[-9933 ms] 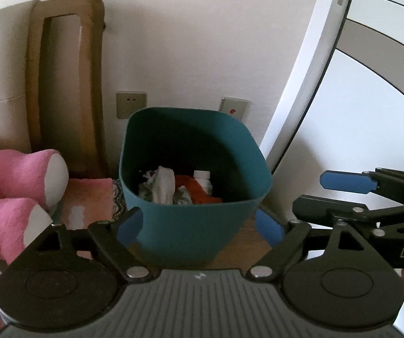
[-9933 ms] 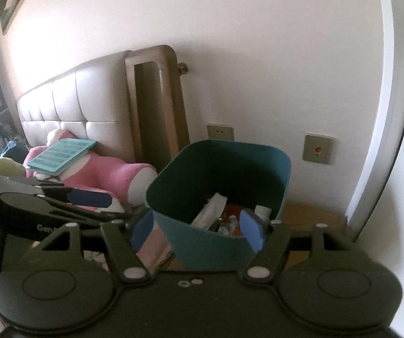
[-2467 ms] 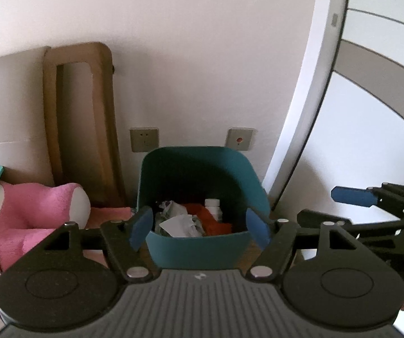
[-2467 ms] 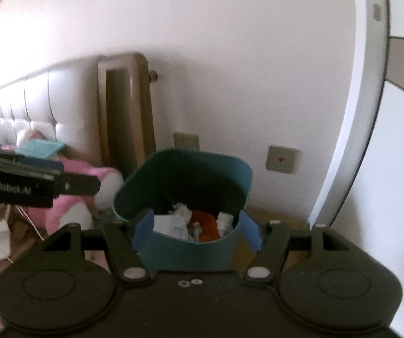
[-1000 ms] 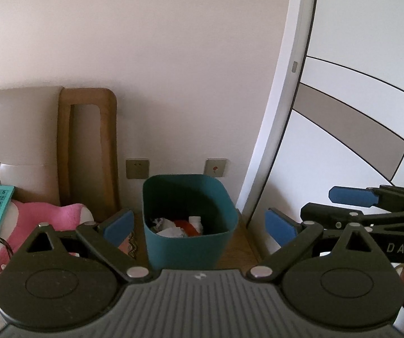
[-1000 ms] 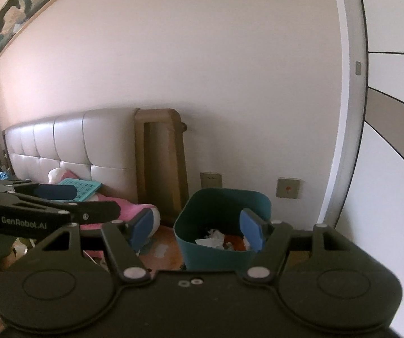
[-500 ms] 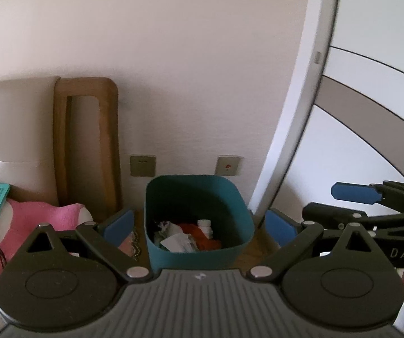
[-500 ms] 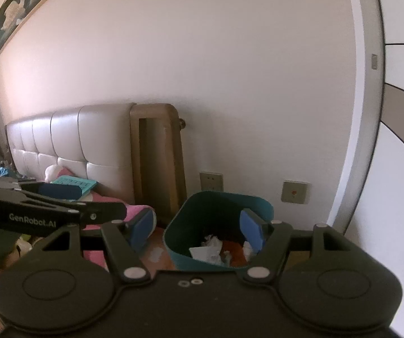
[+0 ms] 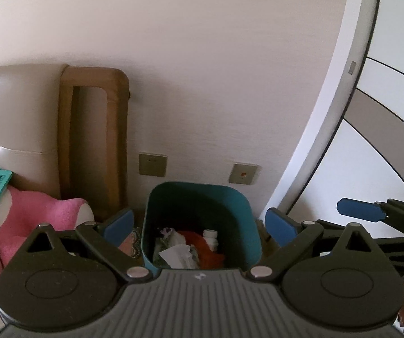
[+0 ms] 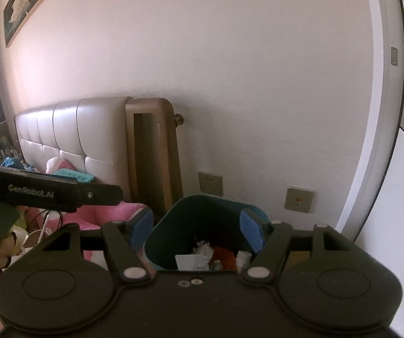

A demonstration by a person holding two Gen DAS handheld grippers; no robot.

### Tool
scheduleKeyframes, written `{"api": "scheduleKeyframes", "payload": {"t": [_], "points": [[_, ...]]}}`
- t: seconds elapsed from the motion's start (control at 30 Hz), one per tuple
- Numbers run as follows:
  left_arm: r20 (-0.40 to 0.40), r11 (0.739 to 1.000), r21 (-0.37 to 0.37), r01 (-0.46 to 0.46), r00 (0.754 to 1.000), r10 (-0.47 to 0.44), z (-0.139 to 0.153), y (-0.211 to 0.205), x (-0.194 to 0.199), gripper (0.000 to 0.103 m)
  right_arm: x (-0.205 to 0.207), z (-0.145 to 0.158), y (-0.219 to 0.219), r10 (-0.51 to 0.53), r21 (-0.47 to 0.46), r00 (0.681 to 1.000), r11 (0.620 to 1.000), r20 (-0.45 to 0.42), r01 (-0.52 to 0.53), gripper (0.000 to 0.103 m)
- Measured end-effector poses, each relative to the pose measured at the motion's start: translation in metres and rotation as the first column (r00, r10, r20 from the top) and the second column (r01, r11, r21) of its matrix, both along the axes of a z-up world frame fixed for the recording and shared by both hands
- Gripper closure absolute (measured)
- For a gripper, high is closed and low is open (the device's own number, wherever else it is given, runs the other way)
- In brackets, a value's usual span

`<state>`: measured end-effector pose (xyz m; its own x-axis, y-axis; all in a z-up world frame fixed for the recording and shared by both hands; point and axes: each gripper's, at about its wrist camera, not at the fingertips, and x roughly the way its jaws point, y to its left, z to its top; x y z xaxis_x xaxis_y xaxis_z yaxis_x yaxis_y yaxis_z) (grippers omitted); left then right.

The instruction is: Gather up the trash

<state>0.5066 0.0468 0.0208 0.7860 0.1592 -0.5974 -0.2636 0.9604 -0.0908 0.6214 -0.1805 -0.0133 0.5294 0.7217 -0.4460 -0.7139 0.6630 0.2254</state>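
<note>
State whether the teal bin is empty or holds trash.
Holds trash: crumpled paper, something orange and a white bottle lie inside the teal bin.

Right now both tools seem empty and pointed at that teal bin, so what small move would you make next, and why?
Probably swing away from the teal bin to look for more trash. Both the left tool and the right tool are open and hold nothing, while crumpled paper and a white bottle already lie inside, so nothing is left to drop here.

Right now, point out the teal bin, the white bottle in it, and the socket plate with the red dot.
teal bin (image 9: 251, 217), left wrist view, right inner wall.
white bottle (image 9: 210, 233), left wrist view, its cap.
socket plate (image 10: 298, 200), right wrist view, plate centre.
</note>
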Motion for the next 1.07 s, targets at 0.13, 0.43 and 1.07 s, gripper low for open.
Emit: {"api": "scheduleKeyframes", "payload": {"t": [0.13, 0.43, 1.07], "points": [[-0.022, 1.000, -0.008, -0.009, 1.000, 0.009, -0.006, 0.001, 0.007, 0.003, 0.008, -0.003, -0.003, 0.011, 0.010, 1.000, 1.000, -0.012, -0.011, 0.035], [-0.048, 1.000, -0.023, 0.002, 0.999, -0.003, -0.019, 0.002, 0.020, 0.003, 0.019, -0.011, 0.001, 0.021, 0.013, 0.999, 1.000, -0.033, -0.021, 0.035], [-0.007, 0.999, -0.042, -0.034, 0.999, 0.034, -0.023, 0.005, 0.019, 0.003, 0.028, -0.016, 0.002, 0.045, -0.021, 0.998, 0.999, -0.053, -0.046, 0.035]]}}
